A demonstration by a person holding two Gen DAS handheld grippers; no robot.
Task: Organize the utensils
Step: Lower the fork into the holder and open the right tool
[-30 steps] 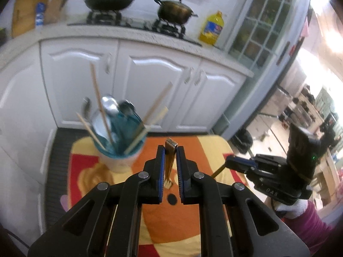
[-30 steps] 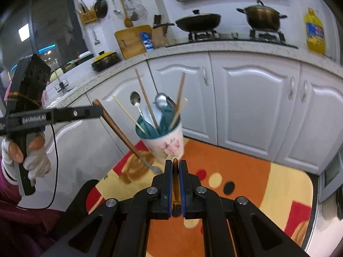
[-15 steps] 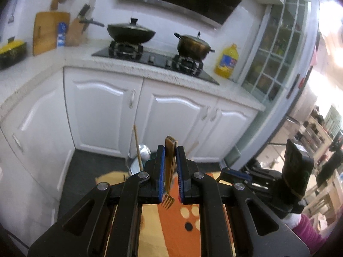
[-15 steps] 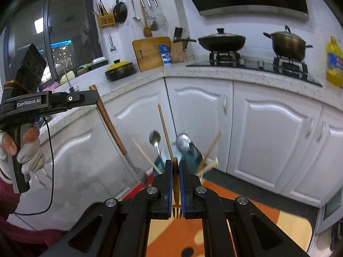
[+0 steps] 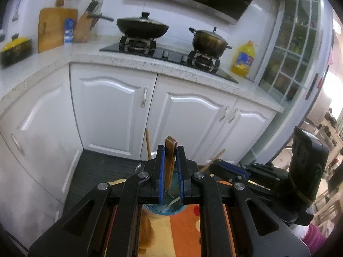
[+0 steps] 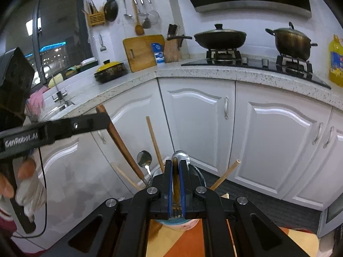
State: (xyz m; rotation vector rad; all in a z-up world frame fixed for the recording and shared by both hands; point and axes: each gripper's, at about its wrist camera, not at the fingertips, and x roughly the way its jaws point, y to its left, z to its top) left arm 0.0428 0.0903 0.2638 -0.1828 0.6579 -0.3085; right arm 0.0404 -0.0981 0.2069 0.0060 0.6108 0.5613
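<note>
Left wrist view: the left gripper [image 5: 170, 171] is clenched on a fork [image 5: 169, 162] with a brown wooden handle, handle end up and clear of the pads, tines down and just over the mouth of the cup [image 5: 164, 208]. The long axis of the fork runs nearly upright, a touch tilted. The cup stands on an orange and yellow mat [image 5: 182, 231], mostly hidden behind the gripper frame; a chopstick [image 5: 148, 144] rises from it on the left side and another leans out to the right. The right gripper [image 5: 227, 169] comes in from the right, close beside the cup. In the right wrist view, the right gripper [image 6: 176, 184] is clenched on a second fork [image 6: 175, 180], also brown-handled, handle end up and tines down between the blue pads, right over the cup [image 6: 178, 221]. There the left gripper [image 6: 100, 122] reaches in from the left, and its fork [image 6: 122, 145] slants down and to the right toward the cup rim. Two spoons [image 6: 144, 158] and several chopsticks [image 6: 154, 141] fan out of the cup, so the mouth is crowded, with the widest gap toward the near side. White cabinets [image 6: 197, 120] stand just behind the mat, and a dark floor strip lies between them.
</note>
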